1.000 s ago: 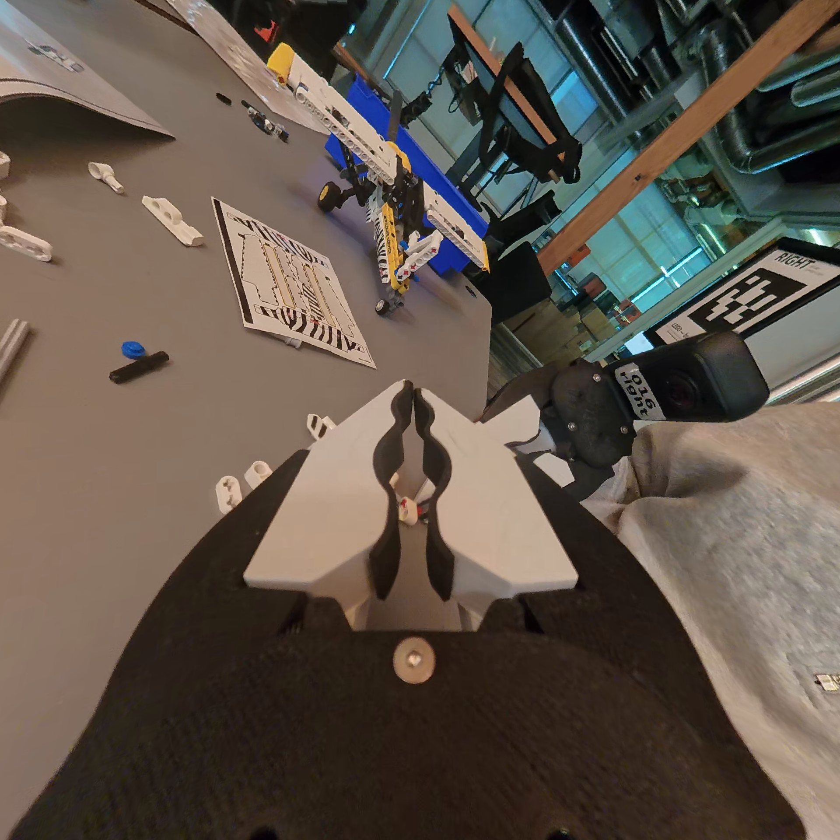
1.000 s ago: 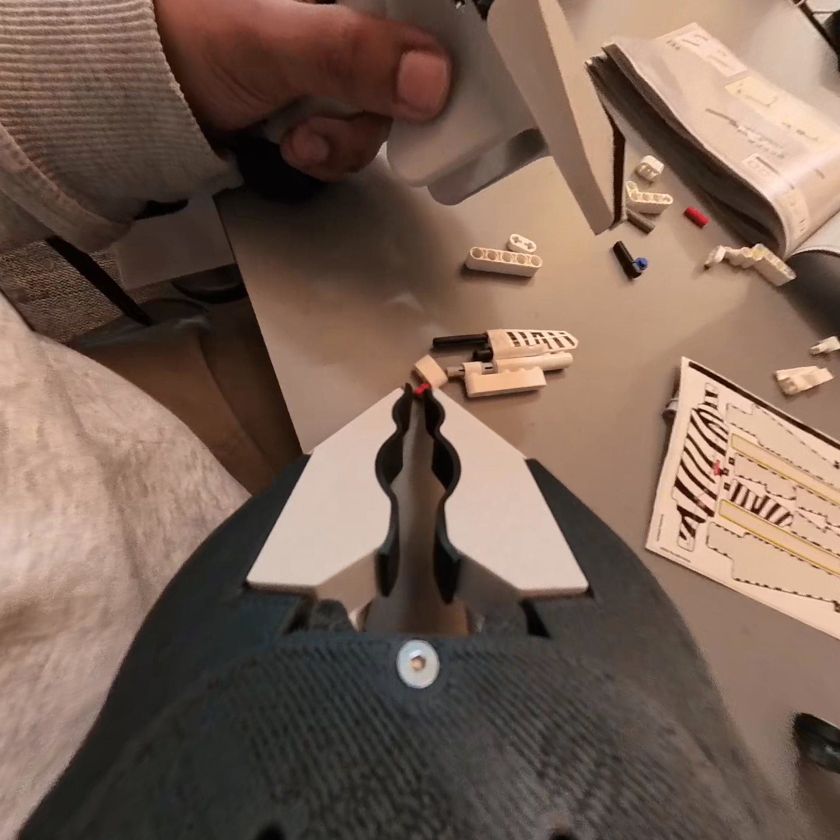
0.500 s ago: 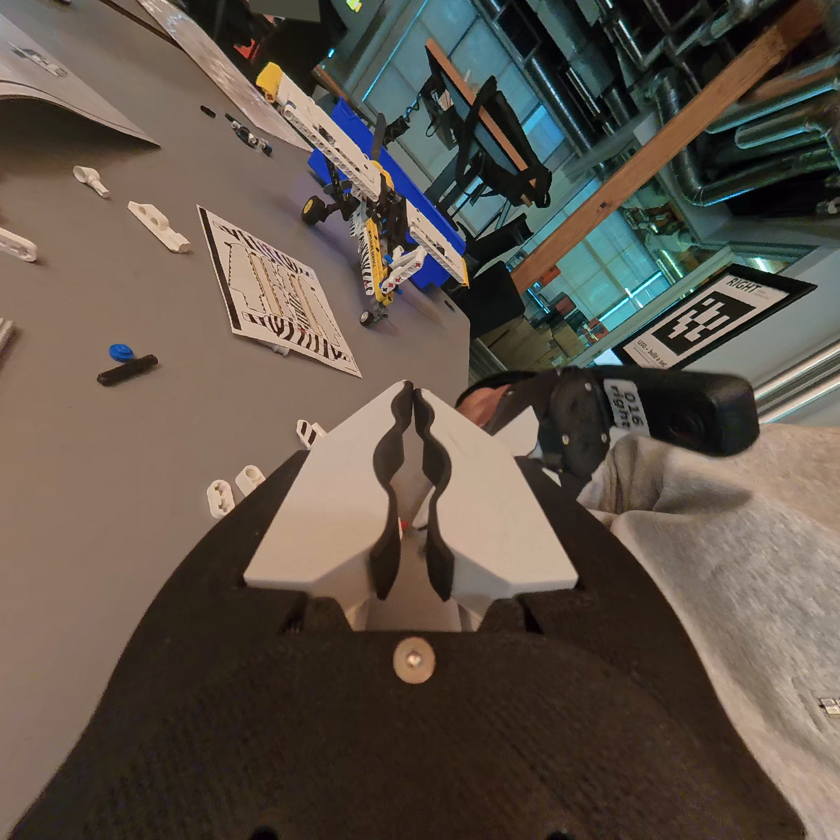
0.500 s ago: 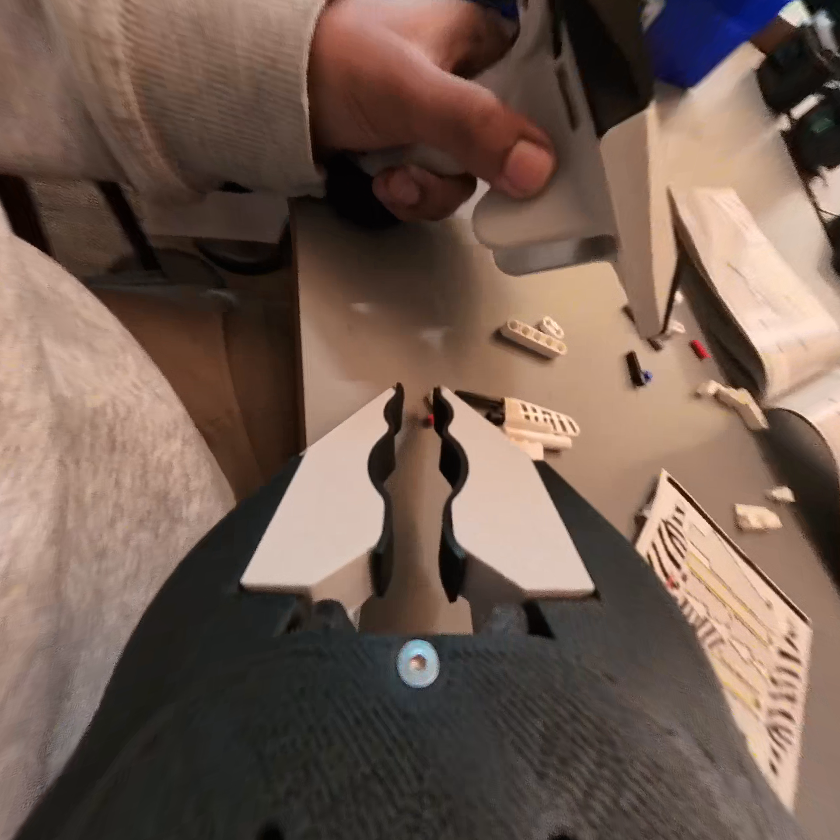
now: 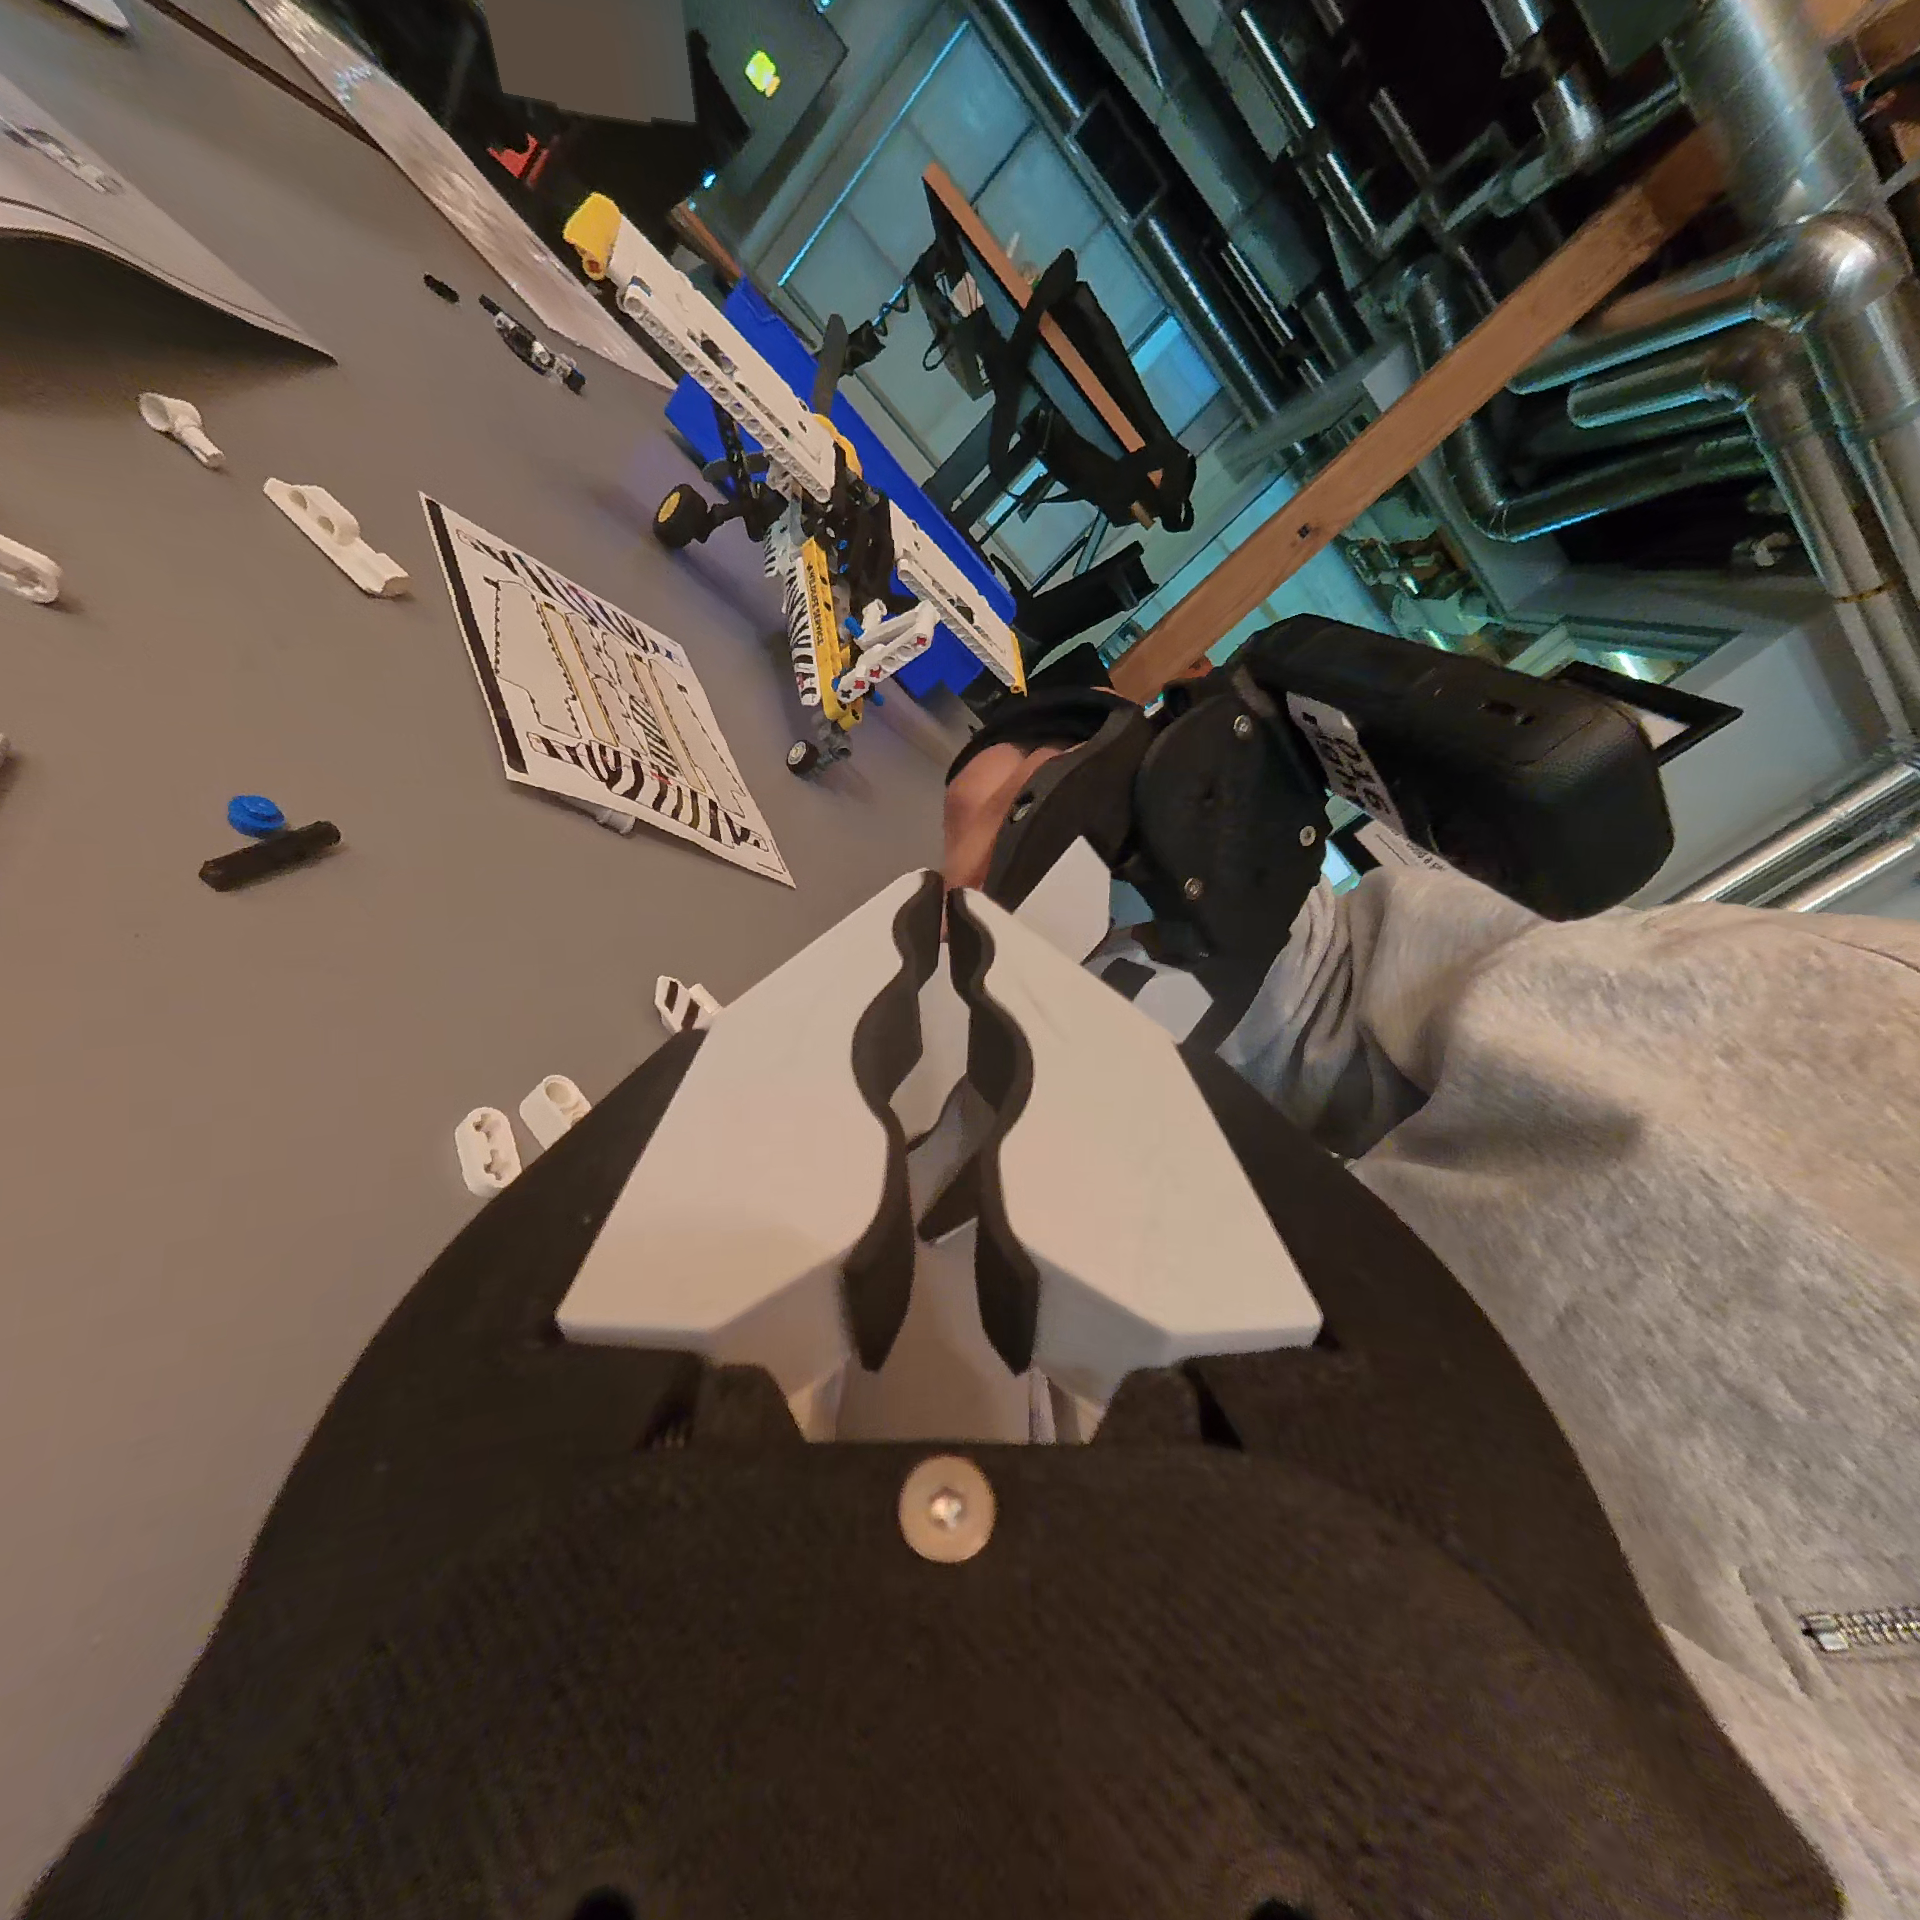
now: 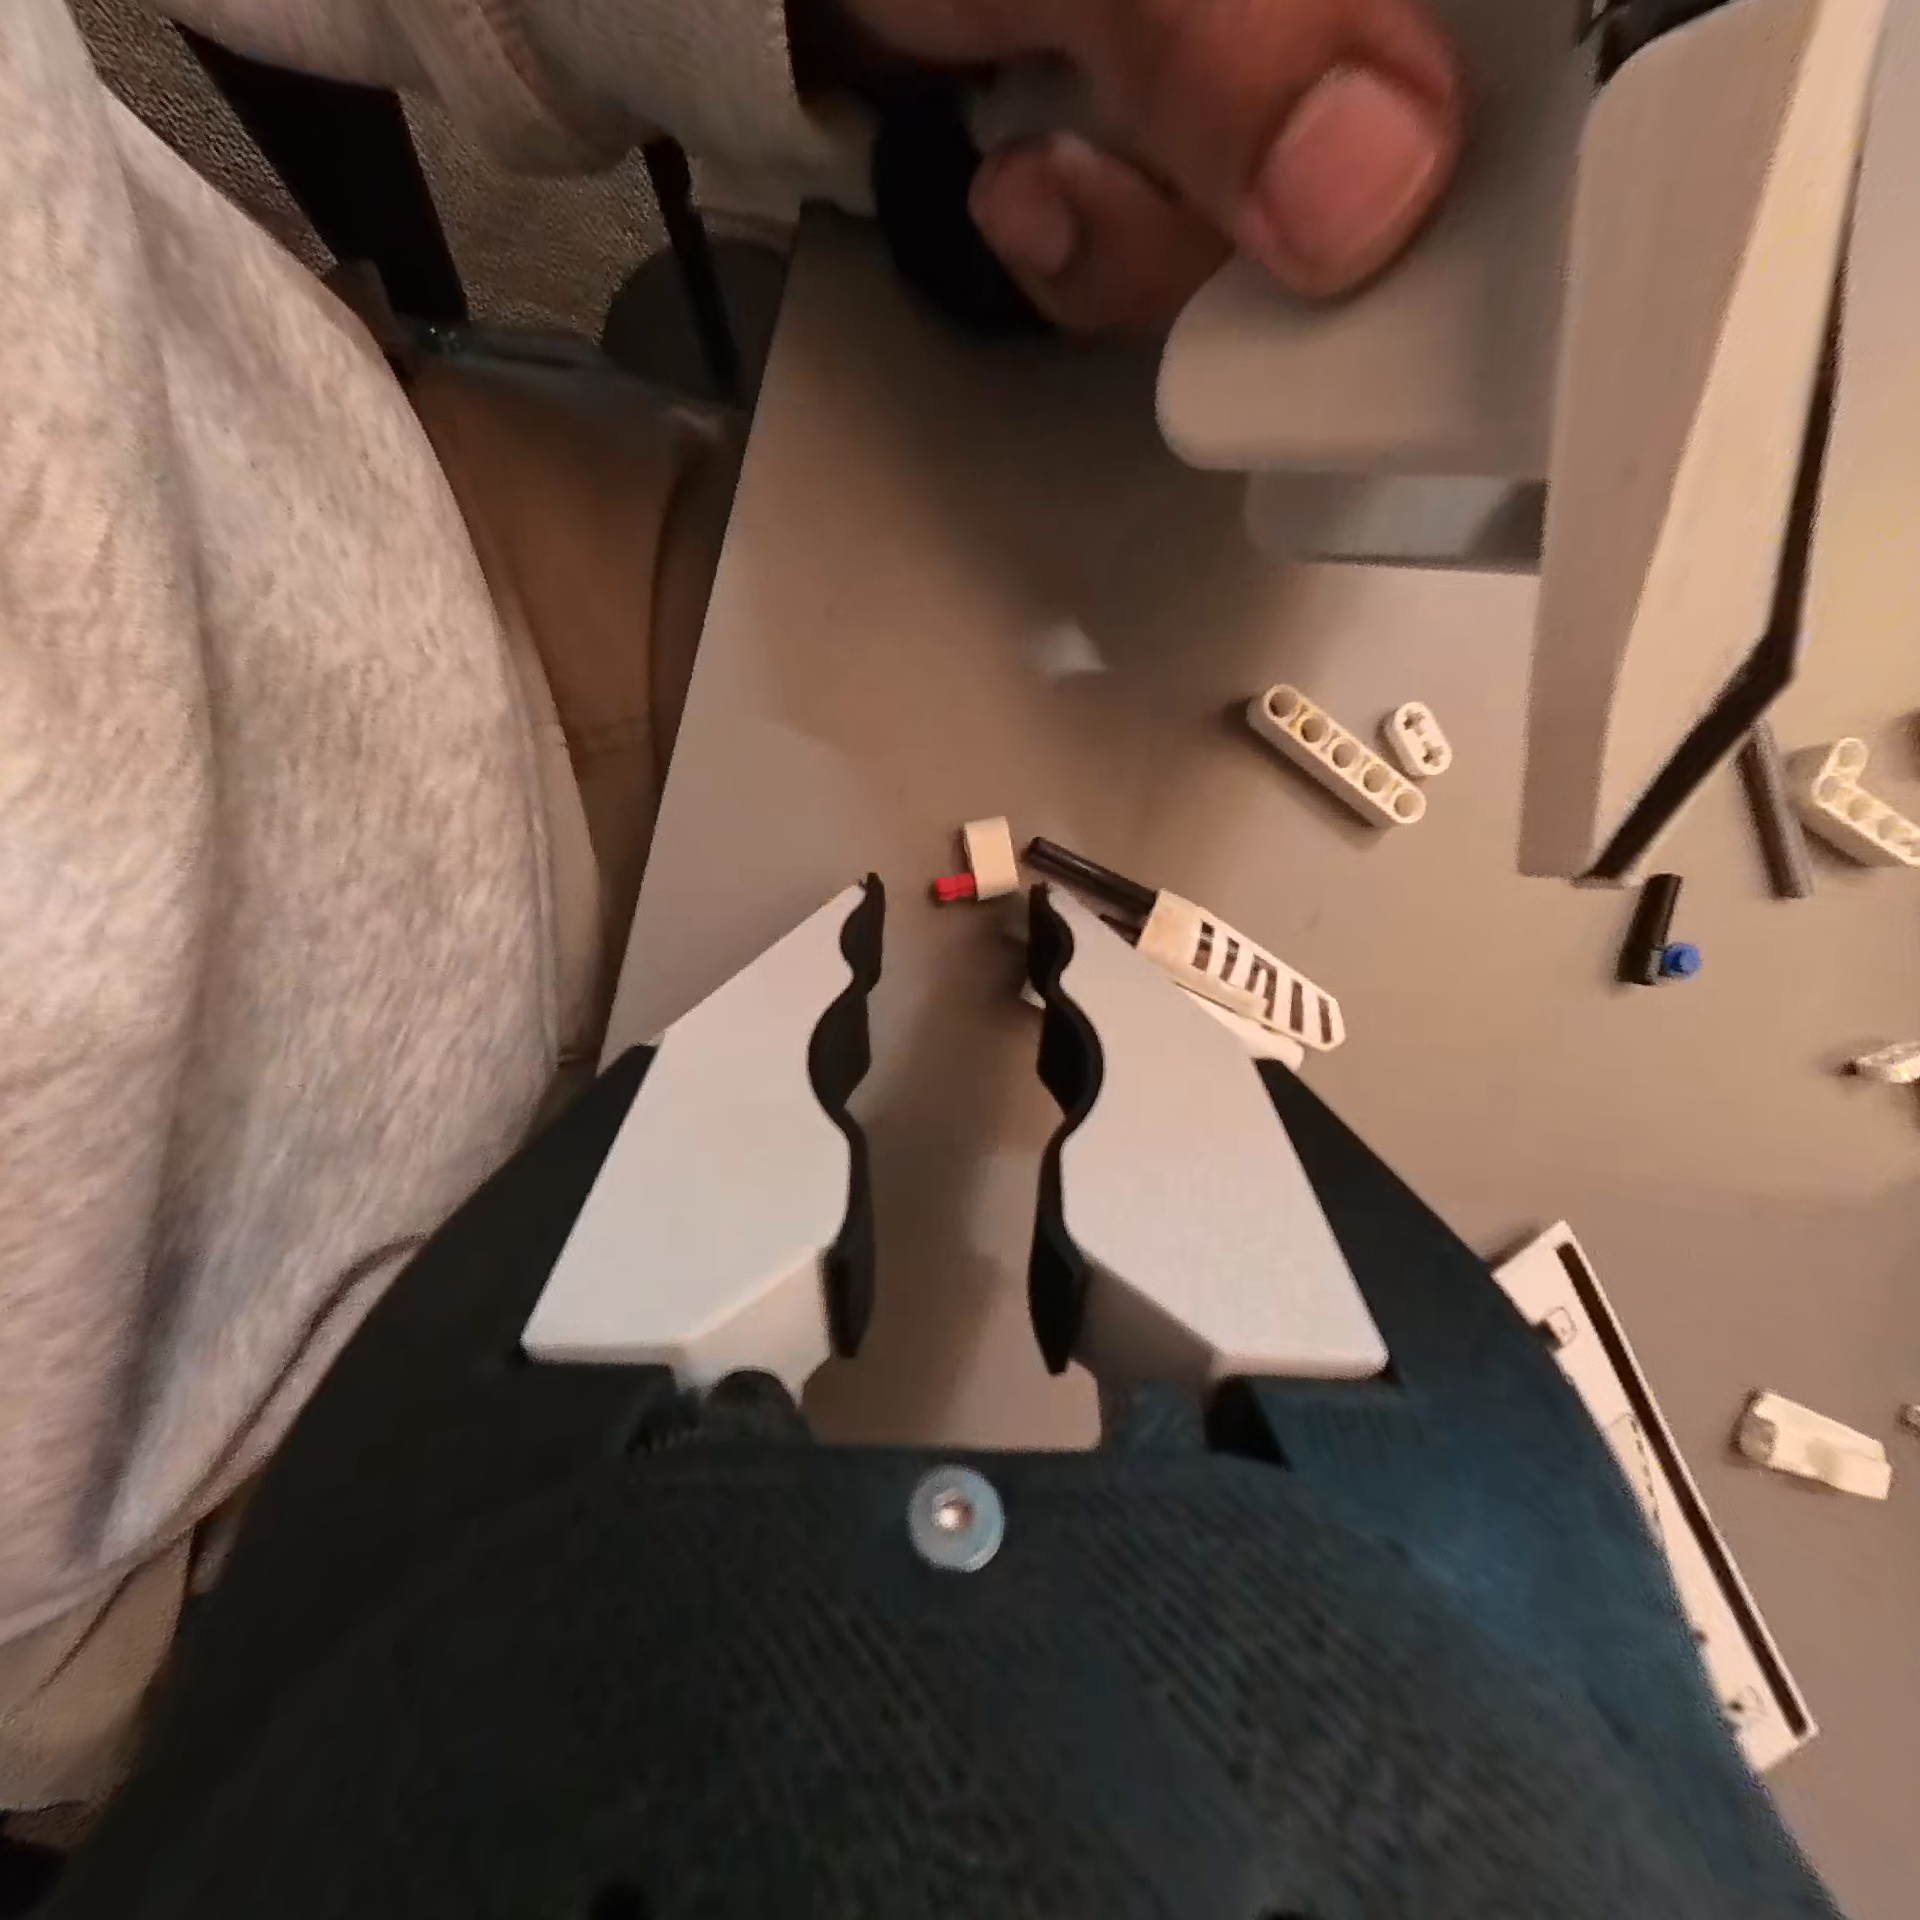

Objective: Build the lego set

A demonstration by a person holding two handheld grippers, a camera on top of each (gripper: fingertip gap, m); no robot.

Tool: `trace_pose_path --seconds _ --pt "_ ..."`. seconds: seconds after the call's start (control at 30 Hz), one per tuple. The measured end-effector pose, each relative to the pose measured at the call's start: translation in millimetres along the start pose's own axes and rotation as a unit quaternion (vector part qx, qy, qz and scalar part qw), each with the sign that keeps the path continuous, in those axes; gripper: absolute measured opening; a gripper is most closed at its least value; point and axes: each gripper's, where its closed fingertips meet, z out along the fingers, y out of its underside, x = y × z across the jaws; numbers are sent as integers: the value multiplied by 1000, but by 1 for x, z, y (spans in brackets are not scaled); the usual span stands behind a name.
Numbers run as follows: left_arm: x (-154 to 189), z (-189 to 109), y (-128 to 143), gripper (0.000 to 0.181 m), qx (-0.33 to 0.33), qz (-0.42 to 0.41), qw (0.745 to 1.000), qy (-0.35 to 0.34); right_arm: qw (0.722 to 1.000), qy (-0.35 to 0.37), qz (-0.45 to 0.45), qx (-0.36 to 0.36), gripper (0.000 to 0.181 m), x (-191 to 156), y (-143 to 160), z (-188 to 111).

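Observation:
My right gripper (image 6: 954, 899) is open and empty, low over the grey table (image 6: 935, 582). A small white bush with a red pin (image 6: 977, 871) lies on the table just beyond its fingertips. A sub-assembly of a striped white panel and a black axle (image 6: 1195, 951) lies right beside the right finger. My left gripper (image 5: 943, 896) is shut with nothing showing between its tips; it is held above the table. It also shows in the right wrist view (image 6: 1683, 436), gripped by a hand (image 6: 1195, 135). The partly built yellow and white plane (image 5: 821, 540) stands farther back.
A striped sticker sheet (image 5: 603, 675) lies mid-table, an open instruction booklet (image 5: 125, 249) at the far left. A blue bin (image 5: 940, 592) stands behind the plane. Loose pieces: a white beam (image 6: 1335, 769), a black pin with a blue piece (image 6: 1652, 935). The table edge (image 6: 675, 727) is close on the left. Left tips to right tips: about 10 cm.
My right gripper has opened and let go of the white bush with the red pin, which now lies on the table. The left gripper stays shut and has shifted closer to the right one.

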Motion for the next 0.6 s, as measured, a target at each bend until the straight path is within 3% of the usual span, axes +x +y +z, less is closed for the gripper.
trace_pose_path --seconds 0.27,0.6 --pt "0 -1 -1 0 5 -4 1000 4 1000 18 7 23 14 0 -9 1" --pt "-1 -1 -1 0 2 -1 1000 -2 989 60 136 20 14 -3 7 -7"
